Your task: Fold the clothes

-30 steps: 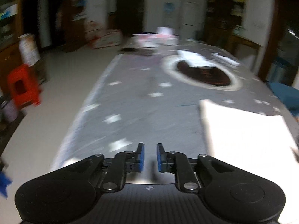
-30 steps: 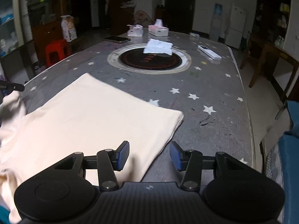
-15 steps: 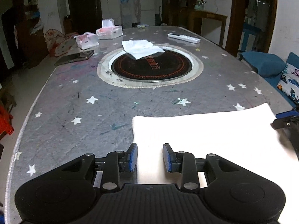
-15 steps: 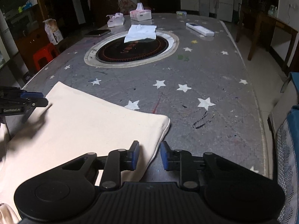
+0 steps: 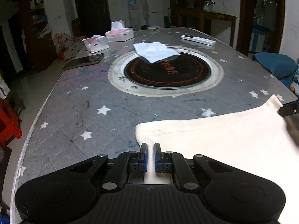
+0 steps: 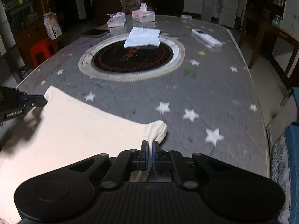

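Note:
A cream garment (image 5: pixel 214 140) lies flat on the near part of the grey star-patterned table (image 5: pixel 84 115); it also shows in the right wrist view (image 6: pixel 78 130). My left gripper (image 5: pixel 150 148) is shut on the garment's left corner, cloth between the blue pads. My right gripper (image 6: pixel 150 145) is shut on the garment's right corner. The right gripper's tip shows at the far right edge of the left wrist view (image 5: pixel 287 110). The left gripper shows at the left of the right wrist view (image 6: pixel 20 104).
A round black hotplate with a pale ring (image 5: pixel 166 72) sits mid-table with a white cloth (image 5: pixel 155 51) on its far edge. Beyond lie a phone (image 5: pixel 84 61), two tissue packs (image 5: pixel 119 33), a white remote (image 5: pixel 198 39). A red stool (image 5: pixel 7 123) stands left, blue cushion (image 5: pixel 274 65) right.
Both grippers have closed on the garment's two near corners; half a second ago their jaws were still apart over the cloth edge. The left gripper swung right from the bare table to the garment.

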